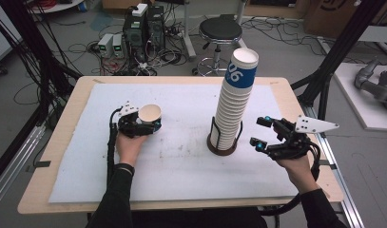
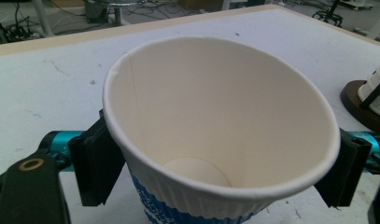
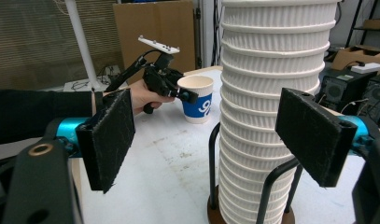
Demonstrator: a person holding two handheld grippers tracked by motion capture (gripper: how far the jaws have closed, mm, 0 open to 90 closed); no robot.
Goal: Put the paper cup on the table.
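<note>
Cup standing between slack left jaws

Paper cup (image 2: 215, 135), white with blue print, stands upright on the white mat (image 1: 181, 156) at the table's left half, mouth up and empty. Left gripper (image 1: 142, 124) brackets it at the rim: one black pad (image 2: 96, 168) sits against the cup wall, the far pad just beside it, and whether either presses cannot be told; the cup rests on the mat. Well apart to the right stands the stack of cups (image 1: 234, 104), tall, in a wire holder (image 1: 223, 145) with a dark round base. Right gripper (image 1: 263, 132) hangs just right of the stack, jaws wide, nothing between the pads (image 3: 108, 140), its fingers clear of the cups. Wooden table (image 1: 67, 118) edge frames the mat.
</note>
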